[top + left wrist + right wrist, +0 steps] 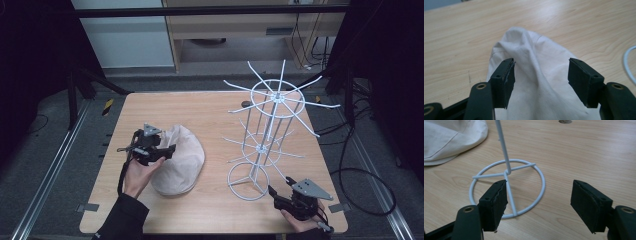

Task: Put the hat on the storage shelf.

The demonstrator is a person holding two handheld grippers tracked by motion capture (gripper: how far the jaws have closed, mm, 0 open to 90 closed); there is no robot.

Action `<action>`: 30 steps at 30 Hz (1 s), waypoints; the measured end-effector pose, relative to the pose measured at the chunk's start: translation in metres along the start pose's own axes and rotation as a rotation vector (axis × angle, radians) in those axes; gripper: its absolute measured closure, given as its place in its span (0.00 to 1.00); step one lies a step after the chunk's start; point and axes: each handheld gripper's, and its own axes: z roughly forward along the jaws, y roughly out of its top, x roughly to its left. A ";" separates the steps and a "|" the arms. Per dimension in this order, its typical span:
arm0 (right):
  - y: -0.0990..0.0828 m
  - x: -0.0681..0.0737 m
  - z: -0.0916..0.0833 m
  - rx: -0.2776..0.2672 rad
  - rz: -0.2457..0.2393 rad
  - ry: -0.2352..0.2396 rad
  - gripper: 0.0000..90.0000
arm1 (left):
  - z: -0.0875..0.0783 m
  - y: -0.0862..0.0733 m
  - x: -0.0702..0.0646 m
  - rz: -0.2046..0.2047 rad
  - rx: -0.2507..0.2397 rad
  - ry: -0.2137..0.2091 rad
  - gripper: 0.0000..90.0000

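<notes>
cream cap (179, 159) lies flat, long axis toward table's far-left corner

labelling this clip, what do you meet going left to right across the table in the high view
left gripper → cream cloth cap → white wire rack → right gripper near the table's front right corner, just right of the rack's ring base.

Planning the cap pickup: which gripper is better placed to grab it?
Left. The left gripper sits at the beige cap, jaws open astride a fold; the right gripper faces the white wire rack.
</notes>
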 end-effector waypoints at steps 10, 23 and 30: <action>-0.001 -0.012 0.001 0.008 0.023 -0.030 0.33 | 0.034 -0.008 0.007 -0.071 0.126 -0.021 0.73; -0.003 -0.023 0.001 0.016 0.048 -0.062 0.34 | 0.007 -0.012 0.009 -0.085 -0.035 -0.066 0.97; -0.003 -0.026 0.000 0.012 0.044 -0.070 0.34 | -0.035 -0.019 0.018 -0.079 -0.226 -0.119 0.97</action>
